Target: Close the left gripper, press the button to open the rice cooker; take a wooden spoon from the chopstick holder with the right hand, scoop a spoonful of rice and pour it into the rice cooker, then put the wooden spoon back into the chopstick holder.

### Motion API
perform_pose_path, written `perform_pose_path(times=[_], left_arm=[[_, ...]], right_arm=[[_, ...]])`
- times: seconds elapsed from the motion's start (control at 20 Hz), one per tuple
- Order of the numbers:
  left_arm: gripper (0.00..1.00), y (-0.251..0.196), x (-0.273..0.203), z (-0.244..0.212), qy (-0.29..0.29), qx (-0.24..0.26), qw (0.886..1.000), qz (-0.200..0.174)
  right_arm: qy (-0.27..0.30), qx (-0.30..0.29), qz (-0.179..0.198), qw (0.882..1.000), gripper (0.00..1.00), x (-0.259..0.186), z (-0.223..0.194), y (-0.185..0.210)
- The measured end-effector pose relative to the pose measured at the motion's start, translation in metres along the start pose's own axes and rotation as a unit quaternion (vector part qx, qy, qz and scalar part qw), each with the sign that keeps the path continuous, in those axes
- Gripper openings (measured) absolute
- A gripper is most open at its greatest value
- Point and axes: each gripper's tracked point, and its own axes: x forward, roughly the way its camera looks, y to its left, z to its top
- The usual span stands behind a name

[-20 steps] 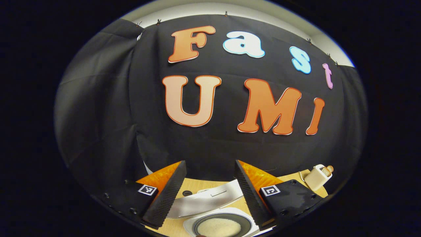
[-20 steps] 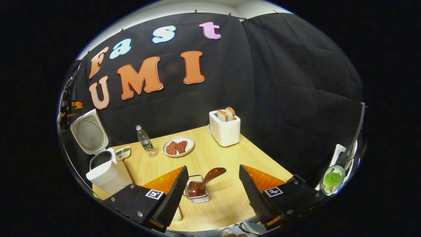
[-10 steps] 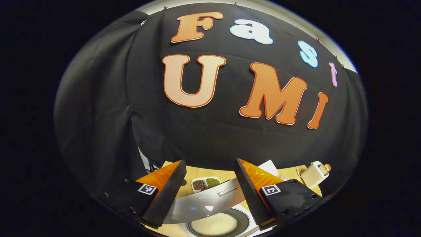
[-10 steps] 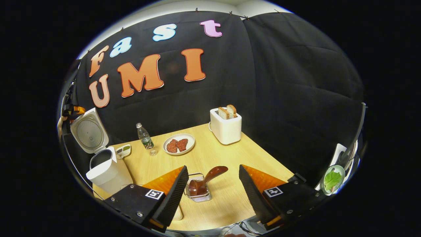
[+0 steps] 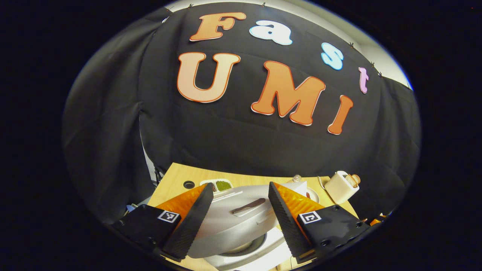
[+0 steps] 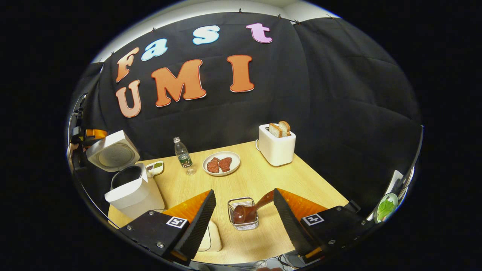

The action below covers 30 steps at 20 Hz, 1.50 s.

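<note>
We hold the left gripper (image 5: 239, 210) spread just above the rice cooker's (image 6: 133, 192) half-lowered lid (image 5: 233, 214), while the right gripper (image 6: 243, 216) hovers spread over the near table (image 6: 263, 177) edge, the wooden spoon (image 6: 250, 210) lying in its wire chopstick holder (image 6: 244, 218) between the fingers.

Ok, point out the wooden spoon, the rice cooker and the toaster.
wooden spoon (image 6: 243, 214): right gripper view, on its bowl.
rice cooker (image 6: 137, 194): right gripper view, on its white body.
toaster (image 6: 276, 148): right gripper view, on its front face.
</note>
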Motion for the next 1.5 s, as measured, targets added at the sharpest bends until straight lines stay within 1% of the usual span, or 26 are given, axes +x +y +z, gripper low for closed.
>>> perform_pose_path(times=[0.25,0.35,0.4,0.5,0.55,0.7,0.75,0.8,0.85,0.9,0.95,1.0,1.05,1.1,1.15,1.2,1.25,1.3,1.4,1.5], left_arm=[[1.00,-0.014,0.004,-0.075,0.040,-0.011,0.999,-0.003],[1.00,-0.010,0.008,-0.091,0.045,0.013,0.999,0.007],[0.98,-0.009,0.010,-0.096,0.041,0.026,0.999,0.011],[0.99,-0.008,0.013,-0.103,0.032,0.043,0.998,0.017],[0.99,-0.008,0.014,-0.110,0.033,0.042,0.998,0.017],[0.99,-0.007,0.015,-0.140,0.061,0.028,0.998,0.010],[0.98,-0.005,0.015,-0.152,0.073,0.028,0.997,0.012],[1.00,-0.007,0.015,-0.153,0.054,0.047,0.997,0.011],[1.00,-0.006,0.016,-0.156,0.047,0.064,0.997,0.019],[0.96,-0.005,0.018,-0.160,0.037,0.077,0.996,0.026],[1.00,-0.007,0.020,-0.154,0.022,0.071,0.997,0.030],[1.00,-0.007,0.013,-0.157,0.029,0.066,0.997,0.030],[1.00,-0.008,0.017,-0.157,0.025,0.068,0.997,0.027],[1.00,-0.008,0.018,-0.158,0.032,0.079,0.996,0.027],[0.96,-0.009,0.017,-0.154,0.031,0.094,0.995,0.026],[1.00,-0.009,0.016,-0.154,0.033,0.107,0.993,0.026],[1.00,-0.008,0.015,-0.153,0.036,0.113,0.993,0.027],[0.97,-0.009,0.014,-0.152,0.041,0.111,0.993,0.028],[1.00,-0.011,0.008,-0.150,0.052,0.097,0.993,0.029],[1.00,-0.015,0.001,-0.145,0.052,0.077,0.995,0.023]], right_arm=[[0.015,-0.002,0.013,1.000,0.95,0.003,-0.014,0.010],[0.020,-0.003,0.013,1.000,0.95,0.002,-0.018,0.011],[0.022,-0.003,0.013,1.000,0.95,0.003,-0.020,0.012],[0.025,-0.001,0.012,1.000,0.95,0.002,-0.023,0.010],[0.027,0.001,0.012,1.000,1.00,0.002,-0.025,0.009],[0.031,0.007,0.009,0.999,1.00,0.000,-0.030,0.006],[0.031,0.008,0.007,0.999,0.95,0.000,-0.031,0.005],[0.031,0.008,0.005,0.999,1.00,-0.001,-0.031,0.003],[0.030,0.009,0.003,1.000,1.00,-0.001,-0.031,0.002],[0.030,0.009,0.002,0.999,0.95,-0.001,-0.031,0.001],[0.032,0.010,0.002,0.999,0.95,-0.002,-0.032,0.000],[0.033,0.008,0.002,0.999,0.95,-0.004,-0.032,0.000],[0.031,0.004,0.002,0.999,0.95,-0.005,-0.030,-0.001],[0.029,-0.002,0.000,1.000,0.95,-0.006,-0.030,-0.002],[0.028,-0.007,-0.003,1.000,0.95,-0.006,-0.029,-0.005],[0.027,-0.008,-0.004,1.000,0.95,-0.007,-0.029,-0.005],[0.025,-0.005,-0.003,1.000,0.95,-0.008,-0.027,-0.005],[0.022,0.000,-0.002,1.000,0.95,-0.008,-0.024,-0.005],[0.014,0.006,-0.001,1.000,0.95,-0.008,-0.017,-0.007],[0.003,0.008,-0.003,1.000,0.95,-0.008,-0.006,-0.010]])
